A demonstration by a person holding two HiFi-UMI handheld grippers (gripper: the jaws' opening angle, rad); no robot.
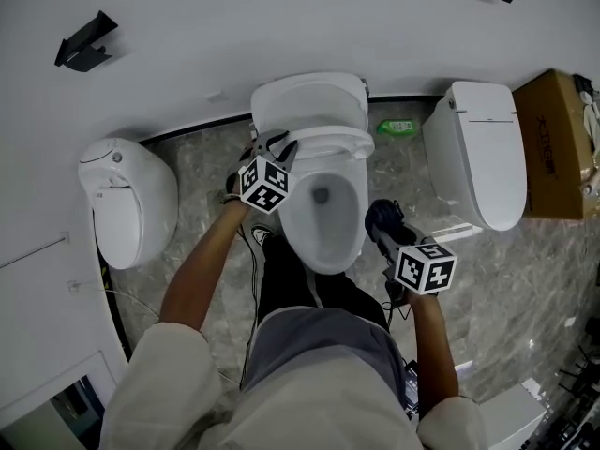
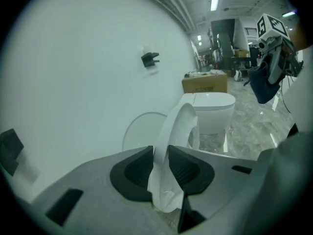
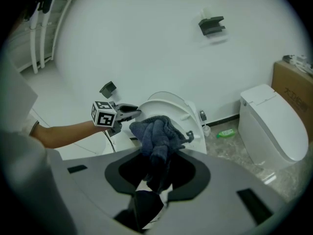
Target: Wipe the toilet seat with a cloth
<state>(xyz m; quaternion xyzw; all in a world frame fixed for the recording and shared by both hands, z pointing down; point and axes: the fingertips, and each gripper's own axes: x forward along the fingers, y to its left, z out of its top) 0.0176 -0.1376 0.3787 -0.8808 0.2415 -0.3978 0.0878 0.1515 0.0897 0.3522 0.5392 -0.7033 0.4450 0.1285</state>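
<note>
Toilet seat (image 2: 177, 129): raised on edge over the bowl (image 1: 349, 240), its rim pinched between the pads of the left gripper (image 2: 160, 155). Cloth (image 3: 155, 131): dark blue, bunched, clamped in the right gripper (image 3: 161, 154), to the bowl's right and apart from the seat. We advise holding the seat steady and laying the cloth flat against it.

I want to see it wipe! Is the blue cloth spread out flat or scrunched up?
Scrunched up. The cloth sticks out as a bunched wad from the right hand-held gripper, which pinches it.
</note>
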